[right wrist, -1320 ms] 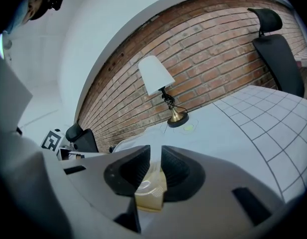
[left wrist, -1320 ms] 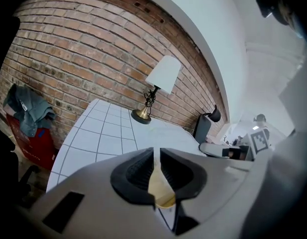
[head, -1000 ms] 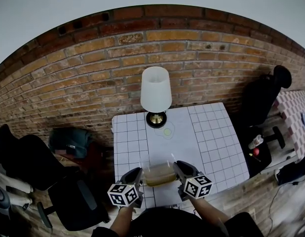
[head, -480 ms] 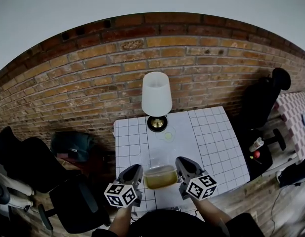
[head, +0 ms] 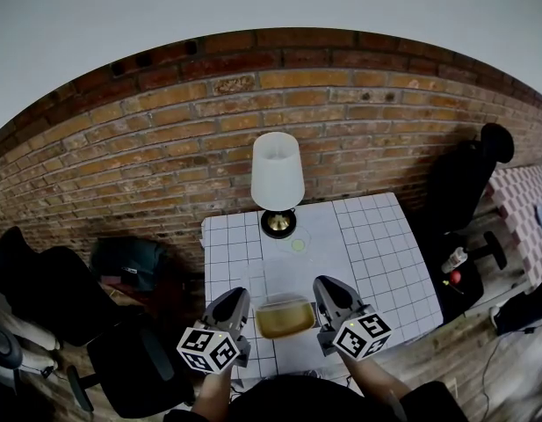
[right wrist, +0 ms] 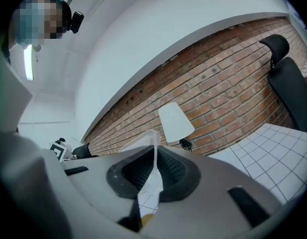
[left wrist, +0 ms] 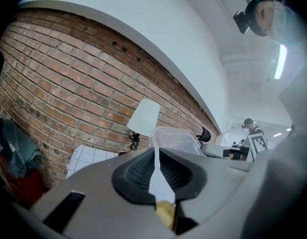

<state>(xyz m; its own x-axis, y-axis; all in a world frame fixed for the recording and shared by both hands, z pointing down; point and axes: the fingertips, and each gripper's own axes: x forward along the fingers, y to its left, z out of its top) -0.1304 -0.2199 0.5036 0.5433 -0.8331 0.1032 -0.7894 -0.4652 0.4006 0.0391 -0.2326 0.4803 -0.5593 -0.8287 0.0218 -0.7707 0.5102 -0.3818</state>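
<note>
Container [head: 285, 316] of clear, glossy thin plastic; left gripper [left wrist: 156, 164] and right gripper [right wrist: 154, 172] of matt grey plastic with black ribbed pads [left wrist: 136, 172]; table [head: 376, 253] smooth white; wall [head: 165, 148] rough brick; lamp base [head: 278, 224] polished brass-coloured metal.

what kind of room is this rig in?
Probably an office or lab corner, indoors: a bare brick wall, a white grid-topped table with a lamp on it, and black office chairs on either side.
</note>
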